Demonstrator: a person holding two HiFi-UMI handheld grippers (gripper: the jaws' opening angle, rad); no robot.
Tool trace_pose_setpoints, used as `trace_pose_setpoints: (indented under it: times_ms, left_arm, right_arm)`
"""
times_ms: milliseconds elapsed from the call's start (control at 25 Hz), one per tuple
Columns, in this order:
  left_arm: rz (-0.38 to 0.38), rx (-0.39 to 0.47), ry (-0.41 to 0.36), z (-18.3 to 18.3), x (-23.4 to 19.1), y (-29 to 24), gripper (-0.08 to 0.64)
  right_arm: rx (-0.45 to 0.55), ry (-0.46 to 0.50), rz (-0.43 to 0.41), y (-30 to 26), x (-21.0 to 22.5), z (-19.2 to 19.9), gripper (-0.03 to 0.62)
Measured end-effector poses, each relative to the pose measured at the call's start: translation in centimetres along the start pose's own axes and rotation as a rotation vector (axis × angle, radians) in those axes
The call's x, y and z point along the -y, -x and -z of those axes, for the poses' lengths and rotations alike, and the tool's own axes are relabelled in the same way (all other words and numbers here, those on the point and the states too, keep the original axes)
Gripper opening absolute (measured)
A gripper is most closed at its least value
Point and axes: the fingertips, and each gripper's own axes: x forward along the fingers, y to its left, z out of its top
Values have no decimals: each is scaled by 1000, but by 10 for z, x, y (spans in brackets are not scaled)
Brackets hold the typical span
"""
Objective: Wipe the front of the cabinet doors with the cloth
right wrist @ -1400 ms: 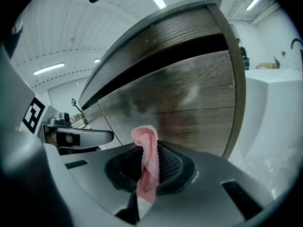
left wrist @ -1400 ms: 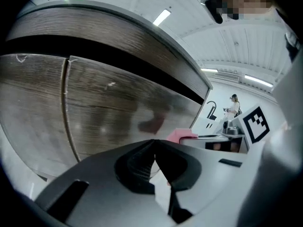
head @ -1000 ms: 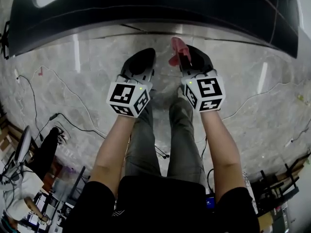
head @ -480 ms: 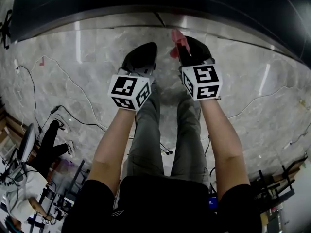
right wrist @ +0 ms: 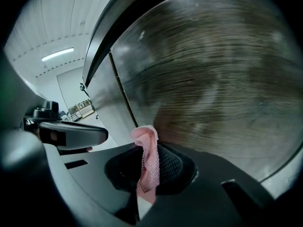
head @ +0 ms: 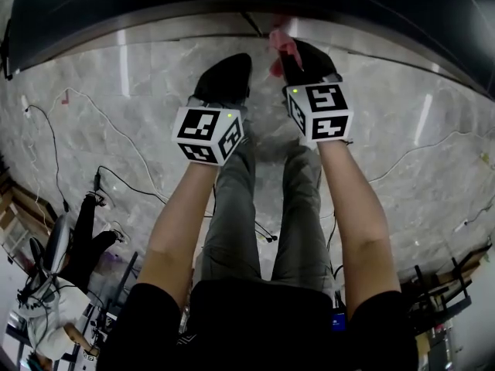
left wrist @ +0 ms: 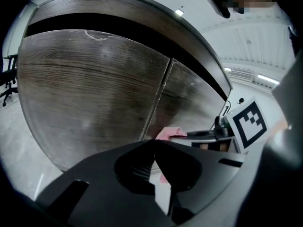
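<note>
Dark cabinet doors (left wrist: 94, 89), right claw (right wrist: 145, 171) pinching pink cloth (right wrist: 147, 148), left claw (left wrist: 155, 161) closed

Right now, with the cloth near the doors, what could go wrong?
Only a thin fold of the cloth sticks out of the right claw, so its hard tips might scrape the cabinet doors. The left claw, shut and empty, hangs close beside it; a sideways sweep could knock them together. Cables on the floor could catch a foot.

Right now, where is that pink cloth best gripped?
As the right hand-held gripper has it: pinch the cloth on its folded lower strip, coming from behind. That leaves the bunched end free ahead of the jaws to meet the door.
</note>
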Motion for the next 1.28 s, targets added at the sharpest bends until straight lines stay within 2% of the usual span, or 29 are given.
trace_pose_setpoints:
  times_ms: [440,1000,1280]
  left_arm:
    - [47,-31,-33,5,57,-25,6]
    - [156,-45,-88,3,164,-74,6]
    - [187,-58,-94,12,198,-94,6]
  right_arm:
    - [8,-52,125,65,84,18,48]
    - [57,-165,248,141,178,36,48]
    - [58,-197,290,165,214,51,48]
